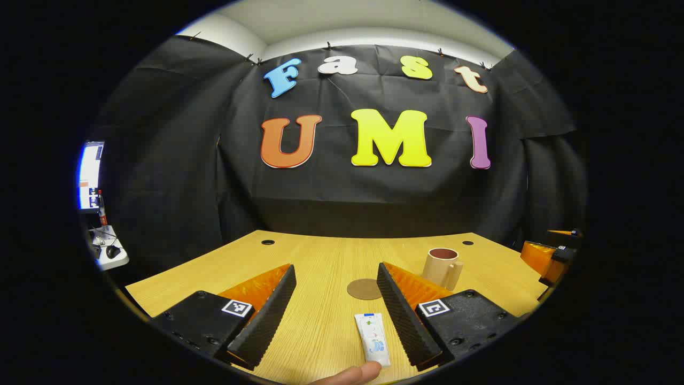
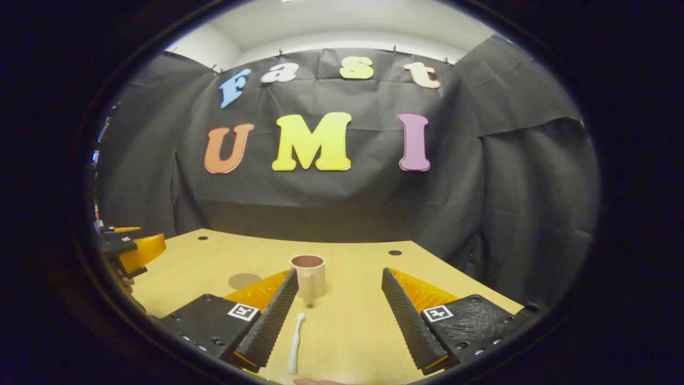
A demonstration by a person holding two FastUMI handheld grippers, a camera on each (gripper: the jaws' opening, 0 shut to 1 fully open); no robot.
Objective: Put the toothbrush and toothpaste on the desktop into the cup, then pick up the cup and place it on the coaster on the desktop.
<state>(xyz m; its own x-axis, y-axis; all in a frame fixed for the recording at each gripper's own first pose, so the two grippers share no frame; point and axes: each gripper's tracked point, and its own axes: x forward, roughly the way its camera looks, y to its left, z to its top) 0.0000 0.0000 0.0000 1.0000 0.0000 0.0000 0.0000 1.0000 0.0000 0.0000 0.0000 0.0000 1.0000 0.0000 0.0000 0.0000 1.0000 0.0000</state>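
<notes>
Both claws are held spread wide. The toothpaste point(image 1: 373, 338) is seen lying between the left claw point(image 1: 337, 313) fingers; the toothbrush point(image 2: 294, 343) lies within the right claw point(image 2: 336, 315), the cup point(image 2: 309, 276) standing beyond on the desk point(image 2: 352, 326).

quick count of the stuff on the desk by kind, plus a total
toothpaste tube: 1
toothbrush: 1
cup: 1
coaster: 1
total: 4

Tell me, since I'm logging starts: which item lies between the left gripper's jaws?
The toothpaste, a white tube; the toothbrush lies between the right gripper's jaws instead.
</notes>
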